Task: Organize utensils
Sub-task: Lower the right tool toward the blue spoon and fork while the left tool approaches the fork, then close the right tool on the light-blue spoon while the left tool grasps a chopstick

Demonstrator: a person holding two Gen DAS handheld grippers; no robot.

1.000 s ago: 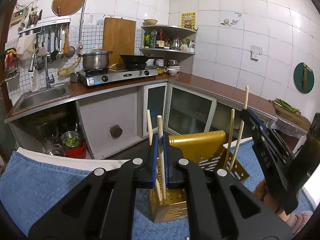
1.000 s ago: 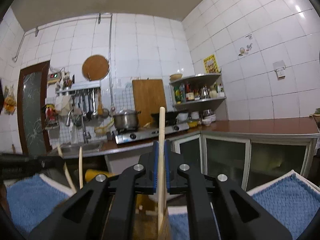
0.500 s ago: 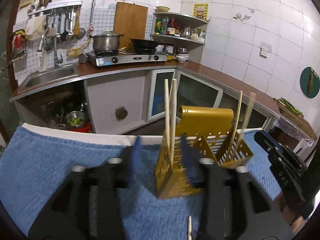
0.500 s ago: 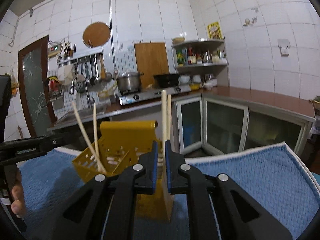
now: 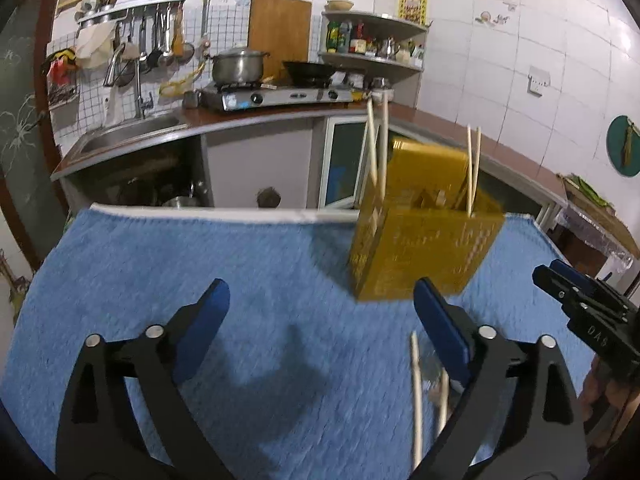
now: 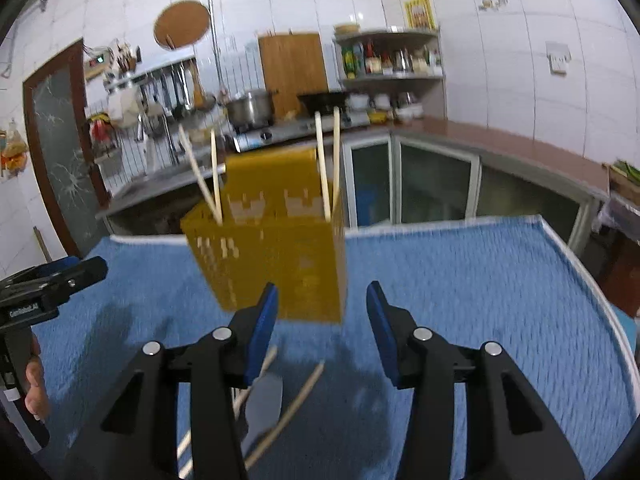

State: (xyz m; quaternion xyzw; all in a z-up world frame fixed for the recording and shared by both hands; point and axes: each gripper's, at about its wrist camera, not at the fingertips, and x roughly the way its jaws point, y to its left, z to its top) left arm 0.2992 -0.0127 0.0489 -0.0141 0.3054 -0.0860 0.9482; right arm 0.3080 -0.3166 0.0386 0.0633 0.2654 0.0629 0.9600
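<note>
A yellow perforated utensil holder [image 5: 424,236] stands on the blue towel [image 5: 180,264], also in the right wrist view [image 6: 276,256]. Two pairs of wooden chopsticks stand in it: one pair [image 5: 378,148] at one end, the other pair [image 5: 473,168] at the other end. Loose chopsticks [image 5: 417,392] and a metal spoon [image 6: 262,404] lie on the towel in front of the holder. My left gripper [image 5: 320,320] is open and empty above the towel. My right gripper [image 6: 322,324] is open and empty, just in front of the holder.
The towel's far edge [image 5: 208,212] ends before a kitchen counter with a sink [image 5: 128,136] and a gas stove [image 5: 276,96]. The right gripper shows at the right edge in the left wrist view [image 5: 580,304]. The left gripper shows at the left edge in the right wrist view [image 6: 48,284].
Both grippers held chopsticks above the holder, then opened; those chopsticks now stand in it. Both grippers have drawn back and tilted down toward the towel.
</note>
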